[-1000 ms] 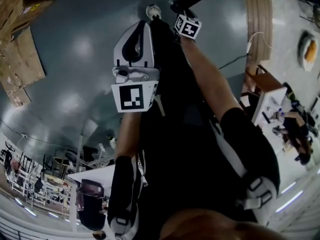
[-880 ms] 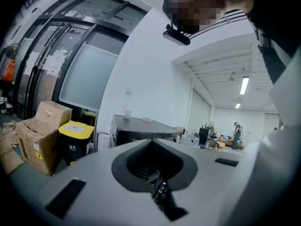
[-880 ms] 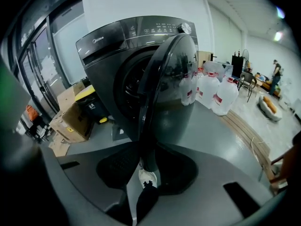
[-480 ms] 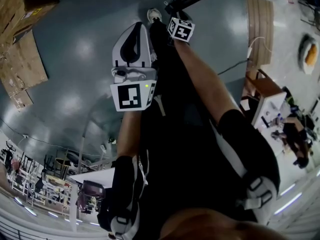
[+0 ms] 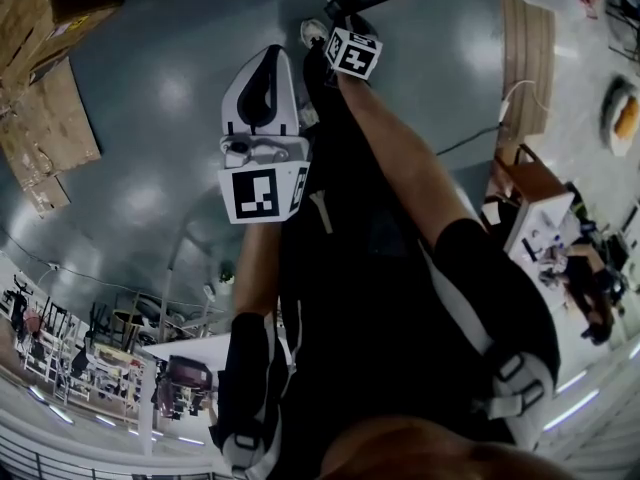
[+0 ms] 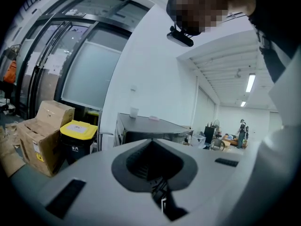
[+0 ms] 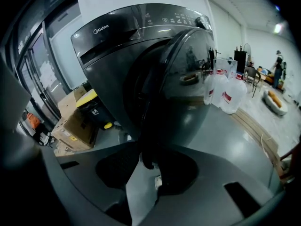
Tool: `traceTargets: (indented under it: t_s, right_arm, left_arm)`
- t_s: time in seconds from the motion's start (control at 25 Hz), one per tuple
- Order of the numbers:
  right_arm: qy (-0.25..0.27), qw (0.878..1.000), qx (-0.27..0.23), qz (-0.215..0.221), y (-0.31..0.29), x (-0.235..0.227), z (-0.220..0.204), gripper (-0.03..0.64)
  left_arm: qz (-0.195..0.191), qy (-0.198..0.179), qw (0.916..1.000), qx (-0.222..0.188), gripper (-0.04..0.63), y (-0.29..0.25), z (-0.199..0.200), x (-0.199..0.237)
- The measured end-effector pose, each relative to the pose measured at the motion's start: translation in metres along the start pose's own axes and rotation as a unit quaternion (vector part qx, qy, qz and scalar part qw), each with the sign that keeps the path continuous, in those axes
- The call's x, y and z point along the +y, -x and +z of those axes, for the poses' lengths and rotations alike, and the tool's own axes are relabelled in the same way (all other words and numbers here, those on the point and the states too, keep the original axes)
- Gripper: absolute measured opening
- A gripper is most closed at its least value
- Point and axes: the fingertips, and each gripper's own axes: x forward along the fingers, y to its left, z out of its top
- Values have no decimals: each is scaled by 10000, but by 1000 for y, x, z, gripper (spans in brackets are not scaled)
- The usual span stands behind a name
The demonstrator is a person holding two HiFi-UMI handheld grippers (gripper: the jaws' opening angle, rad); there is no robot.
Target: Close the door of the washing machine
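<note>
We're pointing right hand-held gripper down at washing machine; door hanging part-open at front. Jaws wide, just been opening; door's lower rim sitting in gap, pads not pressing it. We're holding left hand-held gripper closed, empty.

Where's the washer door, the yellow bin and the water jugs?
door (image 7: 190, 79): right gripper view, on its shiny front.
bin (image 6: 79, 129): left gripper view, on its yellow lid.
jugs (image 7: 231, 94): right gripper view, on the nearest jug's side.
</note>
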Motion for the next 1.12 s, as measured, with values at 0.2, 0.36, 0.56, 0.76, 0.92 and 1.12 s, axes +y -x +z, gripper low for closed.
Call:
traceTargets:
  t_s: [0.2, 0.36, 0.56, 0.76, 0.92, 1.12]
  right_arm:
    - [-158, 9997, -86, 152, -16, 17, 12, 114]
    - [-126, 9996, -140, 194, -26, 28, 26, 115]
    - [-43, 9997, -153, 207, -36, 37, 41, 117]
    - [19, 9995, -162, 282, -46, 49, 54, 117]
    - [324, 9986, -153, 389, -53, 61, 62, 118]
    - [1081, 9927, -197, 501, -73, 71, 80, 115]
  left_arm:
    - [101, 22, 9999, 20, 5, -12, 4, 11]
    - [183, 37, 9998, 40, 5, -21, 4, 24]
    - [265, 102, 9996, 29, 5, -35, 7, 31]
    - [363, 86, 9993, -33, 5, -46, 13, 46]
    - [498, 103, 9987, -76, 5, -50, 16, 60]
    - [650, 165, 9977, -58, 5, -62, 16, 74]
